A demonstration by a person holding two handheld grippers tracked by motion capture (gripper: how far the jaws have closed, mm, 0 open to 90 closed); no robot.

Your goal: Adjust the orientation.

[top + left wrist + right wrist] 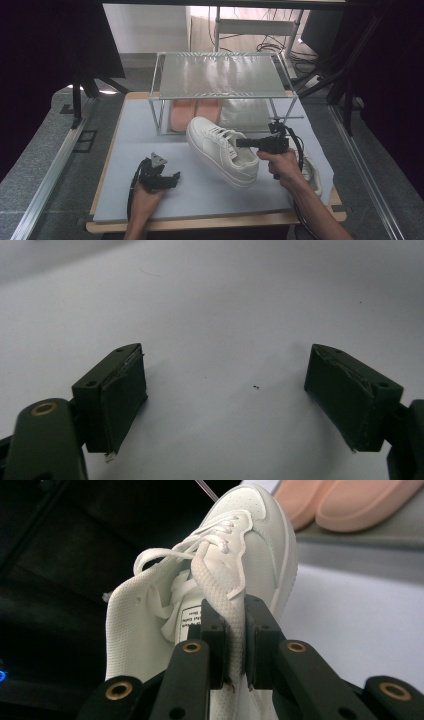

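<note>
Right gripper [243, 142]: sits a bit right of centre in the high view, held in the person's right hand [285, 167]. In its own view the jaws are pinched tight on the sneaker's tongue/collar edge [233, 630], basically no gap left.

Sneaker [222, 150]: white, dead centre of the high view, lifted and tilted, toe pointing to the upper left toward the rack, heel end lower right. In the right gripper view it hangs off the jaws with laces [200, 547] loose on top.

Second sneaker [312, 172]: also white, lying on the mat at the right edge, half hidden behind the right hand.

Left gripper [172, 177]: lower left of the high view, low over the mat, in the left hand [145, 195]. Its own view shows the pads [125, 400] spread wide with nothing between them, just bare mat.

Rack [220, 75]: metal frame shelf, upper centre. Pink slippers [192, 112] sit on its lower level, left side.

Mat [150, 140]: pale grey, covers the tabletop.
</note>
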